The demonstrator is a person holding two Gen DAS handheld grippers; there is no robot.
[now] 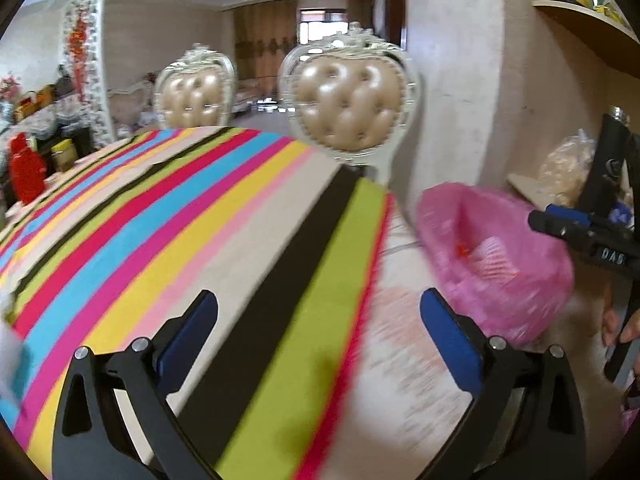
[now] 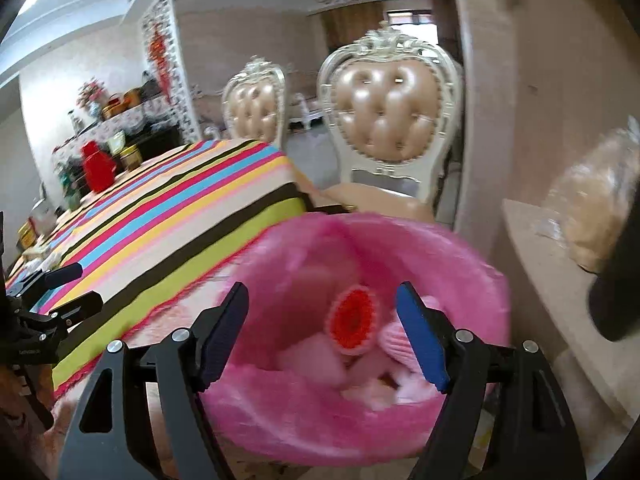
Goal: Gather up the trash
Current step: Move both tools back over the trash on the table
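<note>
On the far left of the right wrist view the left gripper [image 2: 76,286] shows as a dark shape over the striped cloth [image 2: 168,224]; in its own view the left gripper [image 1: 318,330] stands released, jaws wide apart with nothing between them, above the green and black stripes near the cloth's fringed edge on the tabletop [image 1: 404,360]. No loose trash shows on the cloth within either view, though motion blur hides fine detail, and a pale blurred thing at the extreme left edge of the left wrist view cannot be identified. Further right sits the pink-lined bin [image 2: 360,360], the task's collecting place, just off the tabletop's corner and in front of the nearer tufted chair [image 2: 390,120]. The right gripper [image 2: 322,336] hovers above the bin's mouth, also released, holding nothing. Inside the bin lie a round orange-red piece with a pale rim [image 2: 354,320], pinkish ribbed material beside it and soft pale scraps lower down; the liner tints everything, so true colours are uncertain. To do this step well, I judge the emptied right gripper should lift straight clear of the thin liner so its fingers do not snag it. On the far right a ledge carries a clear bag of pale lumps [image 2: 596,200].
</note>
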